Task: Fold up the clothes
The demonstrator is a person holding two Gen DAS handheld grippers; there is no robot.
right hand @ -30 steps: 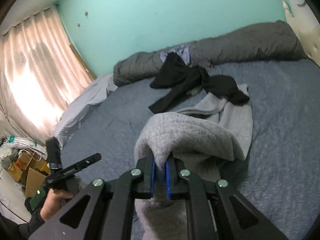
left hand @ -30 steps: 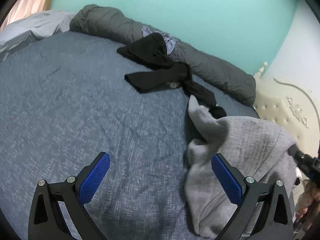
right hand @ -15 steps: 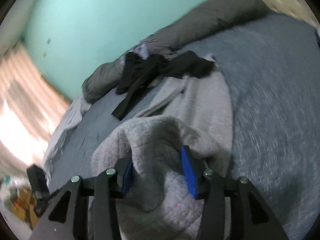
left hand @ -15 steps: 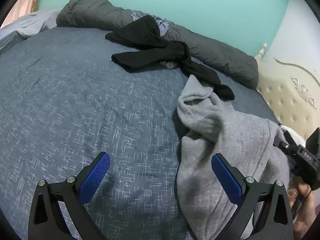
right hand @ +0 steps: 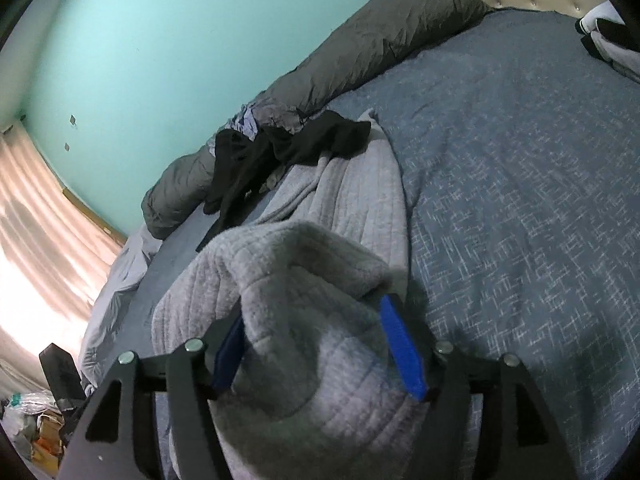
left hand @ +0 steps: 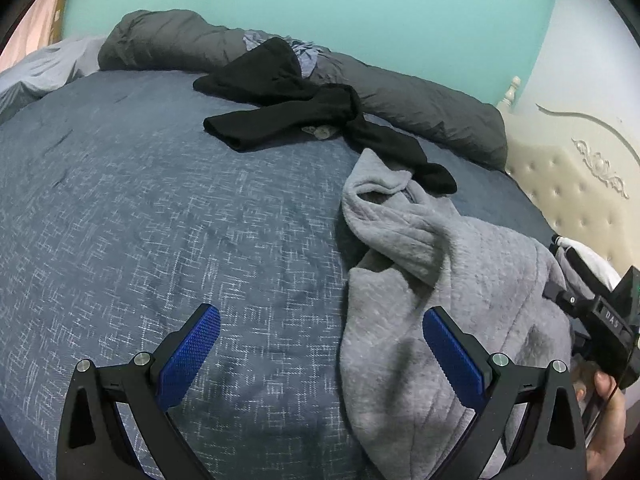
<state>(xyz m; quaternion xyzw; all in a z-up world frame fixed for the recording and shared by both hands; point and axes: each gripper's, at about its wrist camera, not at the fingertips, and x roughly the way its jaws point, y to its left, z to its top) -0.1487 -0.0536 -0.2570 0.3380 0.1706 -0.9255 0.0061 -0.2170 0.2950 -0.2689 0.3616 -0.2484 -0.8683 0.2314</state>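
Grey quilted fleece garment, thick, soft, stitched in parallel lines. Lies crumpled on the blue-grey bedspread, one tubular end with an open cuff toward the far side, bulk bunched near the bed's edge; in the right wrist view a fold humps up in the foreground. Thin black garment, twisted and sprawled further back, one dark end lying just over the grey piece's far tip.

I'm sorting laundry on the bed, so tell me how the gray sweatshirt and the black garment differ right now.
The gray sweatshirt is pale, thick and quilted; the black garment looks dark, thin and smooth. The sweatshirt lies nearest, bunched between the open right gripper fingers; the black garment lies farther off, partly on the rolled gray blanket, touched by no gripper. Both are crumpled and unfolded on the blue bedspread.
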